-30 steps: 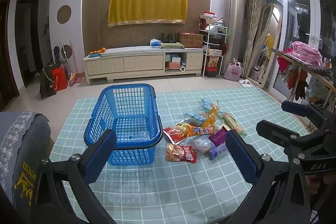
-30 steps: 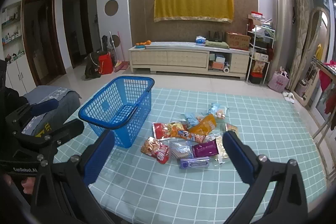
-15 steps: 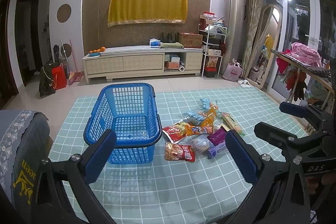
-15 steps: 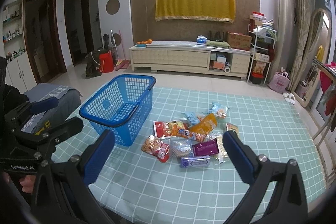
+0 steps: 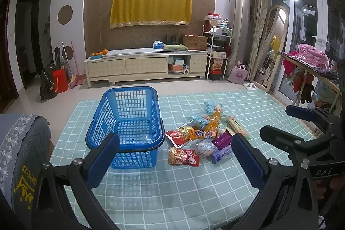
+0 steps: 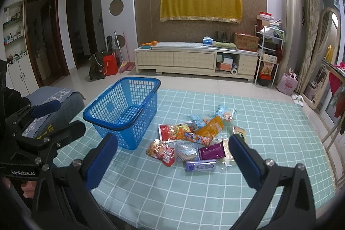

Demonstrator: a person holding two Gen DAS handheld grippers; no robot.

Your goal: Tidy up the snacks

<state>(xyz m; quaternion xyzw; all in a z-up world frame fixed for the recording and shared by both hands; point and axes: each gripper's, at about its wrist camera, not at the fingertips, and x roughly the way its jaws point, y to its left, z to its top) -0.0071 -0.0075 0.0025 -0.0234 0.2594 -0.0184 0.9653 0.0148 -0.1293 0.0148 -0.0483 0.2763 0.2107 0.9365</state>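
The heap of snack packets point(image 6: 194, 139) lies untouched on the table covered with a pale green checked cloth point(image 6: 269, 122), just beside the blue plastic lattice basket point(image 6: 120, 107) and at about 3 o'clock from it in the right wrist view. Within the heap, a red crinkled bag with pale print point(image 6: 161, 151) sits at the 7 o'clock edge, a small purple wrapped bar point(image 6: 201, 166) at 6 o'clock, a darker purple flat pouch point(image 6: 212, 151) touching it just above, a large red packet point(image 6: 170, 132) nearest the basket, an orange pouch point(image 6: 210, 127) toward the middle, and pale blue wrappers point(image 6: 224, 111) at the far 12 o'clock end. The basket stands upright and, through its open top in the left wrist view point(image 5: 129, 120), its floor shows bare, so I judge that the sorting has not started: nothing is in, and every packet is left to move. The left gripper point(image 5: 174, 156) hangs above the near part of the cloth with its blue-padded fingers spread wide and nothing between them; the right gripper point(image 6: 172, 156) is likewise spread and empty, its gap framing the near packets. Both are well short of the heap. The red crinkled bag and the purple bar look the easiest first picks, being nearest and uncovered. Beyond the table, a cream low cabinet point(image 6: 194, 59) stands against the patterned wall under a yellow cloth point(image 6: 200, 3).
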